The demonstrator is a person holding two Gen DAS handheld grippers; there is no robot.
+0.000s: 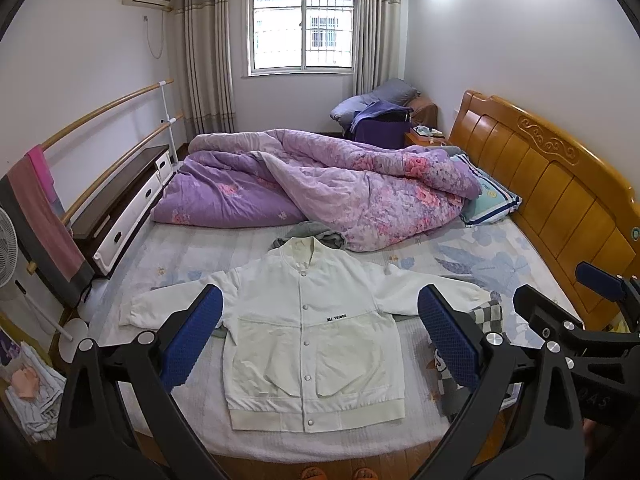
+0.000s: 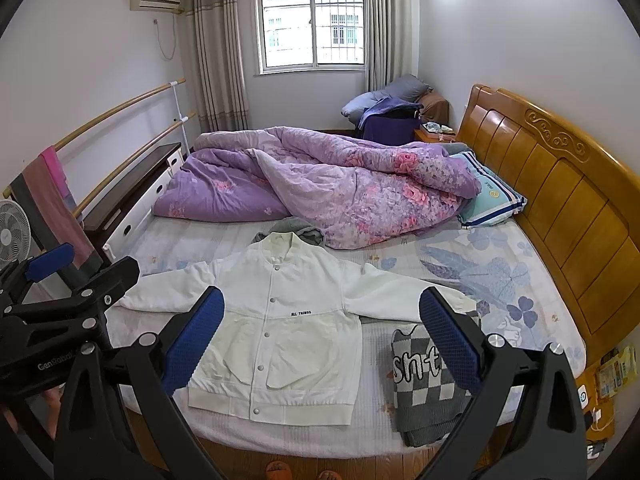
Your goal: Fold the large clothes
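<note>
A white snap-button jacket (image 1: 308, 332) lies flat, front up, on the bed, sleeves spread to both sides; it also shows in the right wrist view (image 2: 280, 328). My left gripper (image 1: 320, 332) is open and empty, held above the bed's near edge with the jacket between its blue pads. My right gripper (image 2: 322, 332) is open and empty, over the jacket's right side. The right gripper also shows at the right edge of the left wrist view (image 1: 560, 300), and the left gripper at the left edge of the right wrist view (image 2: 84, 272).
A folded grey checkered sweater (image 2: 428, 384) lies right of the jacket. A crumpled purple floral quilt (image 1: 320, 188) and a grey garment (image 1: 312, 238) lie behind it. A pillow (image 1: 488, 196) rests by the wooden headboard (image 1: 560, 184). A fan (image 1: 8, 248) and cabinet (image 1: 128, 204) stand left.
</note>
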